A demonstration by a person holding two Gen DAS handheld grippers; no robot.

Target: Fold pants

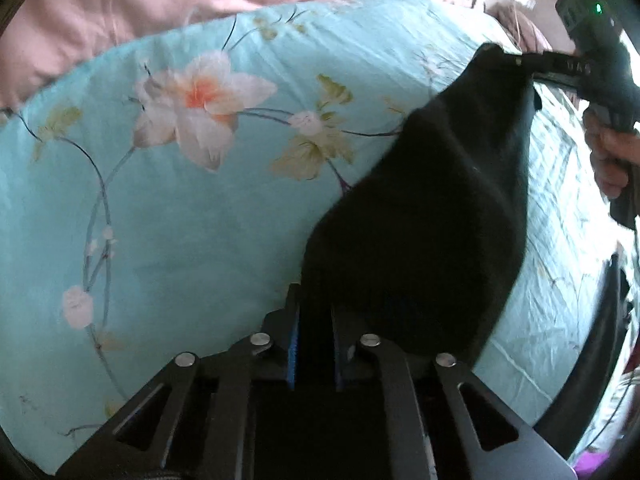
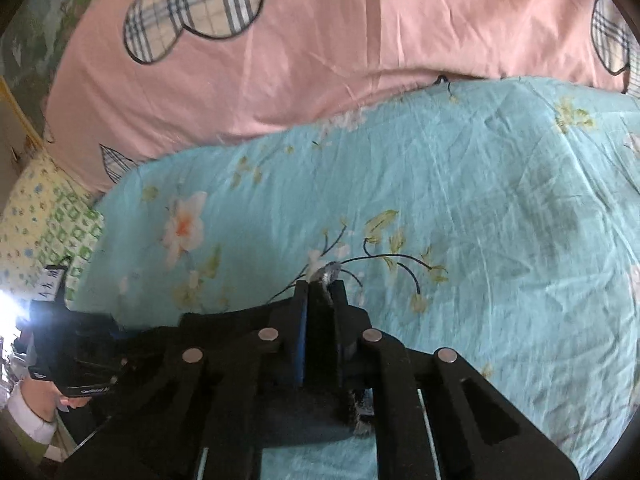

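The black pants [image 1: 432, 216] hang stretched in a band above the turquoise flowered quilt [image 1: 180, 208]. My left gripper [image 1: 316, 308] is shut on the near end of the cloth. At the upper right of the left wrist view, my right gripper [image 1: 516, 60] pinches the far corner, held by a hand [image 1: 608, 160]. In the right wrist view my right gripper [image 2: 322, 292] is shut on black cloth [image 2: 320, 332] with a grey fuzzy lining showing at the tips. The left gripper [image 2: 120, 332] and its hand [image 2: 40, 400] sit at the lower left there.
A pink blanket [image 2: 320, 60] with plaid shapes lies beyond the quilt [image 2: 480, 200]. A yellow-green patterned sheet [image 2: 44, 220] shows at the left edge. A dark curved bar [image 1: 592, 360] runs down the right side of the left wrist view.
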